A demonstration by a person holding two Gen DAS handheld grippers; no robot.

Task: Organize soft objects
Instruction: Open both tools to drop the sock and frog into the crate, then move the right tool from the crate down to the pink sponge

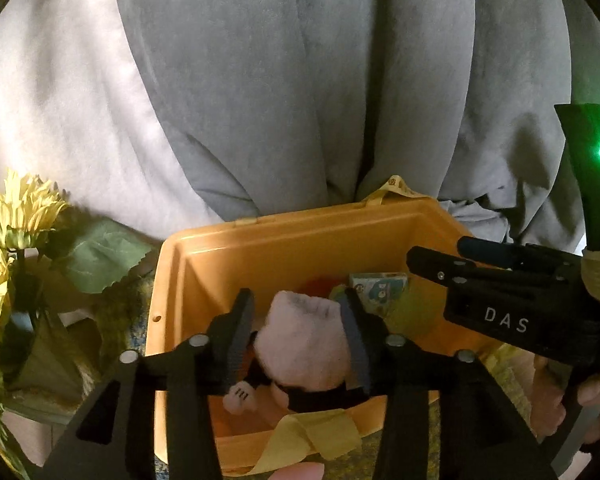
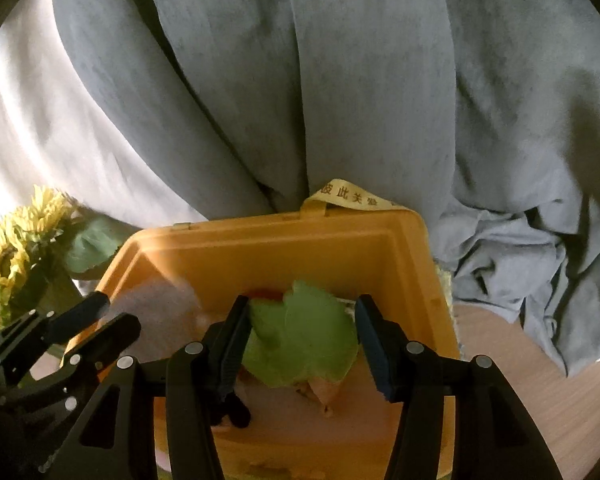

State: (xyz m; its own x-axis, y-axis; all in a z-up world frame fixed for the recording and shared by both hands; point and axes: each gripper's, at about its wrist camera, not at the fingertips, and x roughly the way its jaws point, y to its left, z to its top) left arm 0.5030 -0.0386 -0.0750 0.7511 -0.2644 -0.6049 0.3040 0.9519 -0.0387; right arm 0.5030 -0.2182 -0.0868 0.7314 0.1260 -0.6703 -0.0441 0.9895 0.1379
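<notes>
An orange plastic bin [image 1: 260, 248] stands in front of me and also shows in the right wrist view [image 2: 268, 244]. My left gripper [image 1: 296, 336] is shut on a pink plush toy [image 1: 303, 344] with black limbs, held over the bin. My right gripper [image 2: 300, 340] is open over the bin, with a green soft toy [image 2: 303, 340] lying between its fingers below. The right gripper also shows in the left wrist view [image 1: 439, 264]. The left gripper shows at the left of the right wrist view [image 2: 108, 316], with the pink toy blurred beside it.
Grey curtains [image 1: 300, 80] hang behind the bin. Yellow artificial flowers [image 1: 16, 208] with green leaves stand to the left. A small printed pack [image 1: 375, 284] and a yellow cloth [image 1: 315, 436] lie in the bin. A wooden tabletop [image 2: 539, 392] lies to the right.
</notes>
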